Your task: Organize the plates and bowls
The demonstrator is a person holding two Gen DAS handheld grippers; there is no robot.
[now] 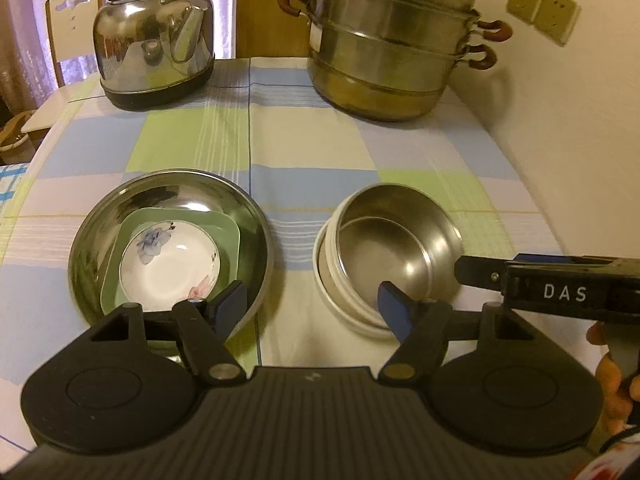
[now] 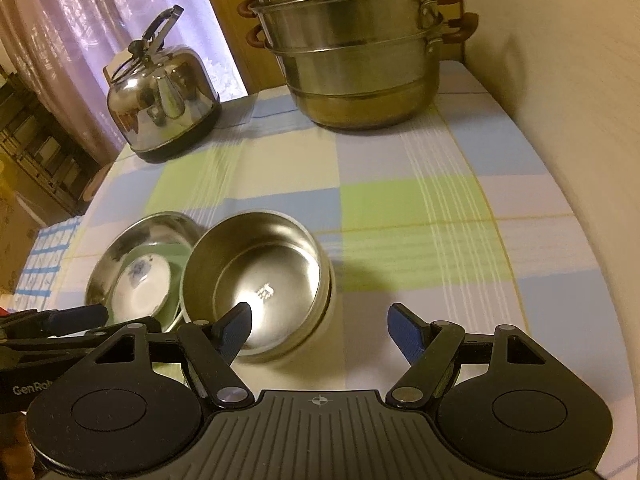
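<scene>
A wide steel plate [image 1: 96,248] holds a green square dish [image 1: 228,236] with a white floral bowl [image 1: 168,268] in it. To its right a steel bowl [image 1: 400,236] sits tilted in a white bowl [image 1: 344,312]. My left gripper [image 1: 312,304] is open and empty, between the two stacks. In the right wrist view the steel bowl [image 2: 256,264] and white bowl [image 2: 330,304] lie just ahead, the plate stack [image 2: 120,248] to the left. My right gripper [image 2: 320,326] is open and empty, its left fingertip over the steel bowl's near rim.
A steel kettle [image 1: 154,40] stands at the back left and a stacked steamer pot [image 1: 392,40] at the back right of the checked tablecloth [image 1: 304,148]. A wall [image 1: 580,100] runs along the table's right side. A chair [image 1: 72,20] stands behind the kettle.
</scene>
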